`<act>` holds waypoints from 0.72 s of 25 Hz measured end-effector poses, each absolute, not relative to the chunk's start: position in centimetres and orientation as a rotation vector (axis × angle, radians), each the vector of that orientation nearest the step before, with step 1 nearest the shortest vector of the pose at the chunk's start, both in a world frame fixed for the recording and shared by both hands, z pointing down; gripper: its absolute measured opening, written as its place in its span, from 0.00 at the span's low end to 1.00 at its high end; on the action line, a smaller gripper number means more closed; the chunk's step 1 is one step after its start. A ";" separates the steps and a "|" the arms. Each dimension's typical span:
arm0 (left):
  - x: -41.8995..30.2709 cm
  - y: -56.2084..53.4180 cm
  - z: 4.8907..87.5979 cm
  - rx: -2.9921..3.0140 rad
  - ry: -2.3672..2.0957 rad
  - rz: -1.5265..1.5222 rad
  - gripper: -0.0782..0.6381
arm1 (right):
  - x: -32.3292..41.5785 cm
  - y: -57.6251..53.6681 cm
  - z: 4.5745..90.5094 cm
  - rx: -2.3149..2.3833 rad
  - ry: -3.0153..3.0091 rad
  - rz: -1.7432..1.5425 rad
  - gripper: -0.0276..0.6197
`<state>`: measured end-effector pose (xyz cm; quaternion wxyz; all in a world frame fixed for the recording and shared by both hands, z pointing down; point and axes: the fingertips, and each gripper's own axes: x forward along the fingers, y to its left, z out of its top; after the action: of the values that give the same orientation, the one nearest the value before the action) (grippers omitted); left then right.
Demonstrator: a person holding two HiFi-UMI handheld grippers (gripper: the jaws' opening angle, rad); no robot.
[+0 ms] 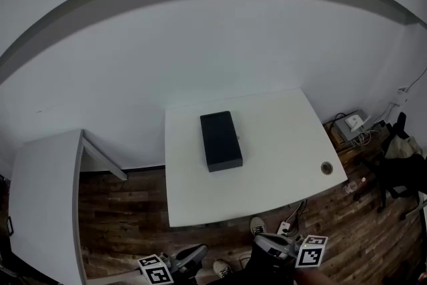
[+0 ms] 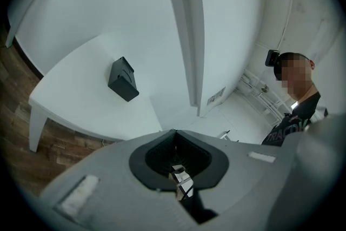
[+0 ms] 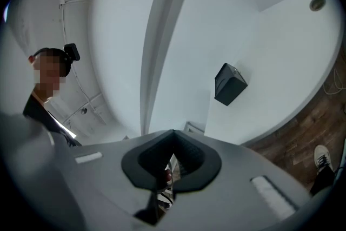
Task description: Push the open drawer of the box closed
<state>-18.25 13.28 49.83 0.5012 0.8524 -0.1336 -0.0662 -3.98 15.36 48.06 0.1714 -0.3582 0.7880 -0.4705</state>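
Observation:
A black oblong box (image 1: 221, 141) lies in the middle of a white table (image 1: 280, 177), its long side running away from me. From here I cannot tell how far its drawer stands out. Both grippers hang low, well short of the table's near edge and far from the box. The left gripper (image 1: 179, 262) and the right gripper (image 1: 283, 249) show only at the bottom of the head view, with their marker cubes. In the left gripper view the left gripper (image 2: 174, 131) has its jaws together on nothing, with the box (image 2: 123, 80) far off. The right gripper (image 3: 173, 131) is likewise shut and empty, the box (image 3: 230, 84) distant.
A second white table (image 1: 47, 197) stands at the left with a gap of wooden floor between. The table has a cable hole (image 1: 326, 168) near its right corner. Cables and a white device (image 1: 351, 123) and dark gear (image 1: 400, 170) lie on the floor at the right. My shoes (image 1: 258, 226) show below.

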 end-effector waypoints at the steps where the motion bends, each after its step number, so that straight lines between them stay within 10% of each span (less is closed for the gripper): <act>1: -18.5 13.8 49.9 2.052 -0.312 -0.168 0.11 | -4.5 16.0 48.0 -1.020 2.234 -1.332 0.05; 18: -20.0 15.4 49.2 1.995 -0.271 -0.238 0.11 | -8.3 18.7 47.2 -0.992 2.270 -1.317 0.05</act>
<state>-20.01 15.36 49.23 0.5286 0.8353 -0.1136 -0.0995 -8.30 18.67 47.16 0.1669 -0.3487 0.7977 -0.4628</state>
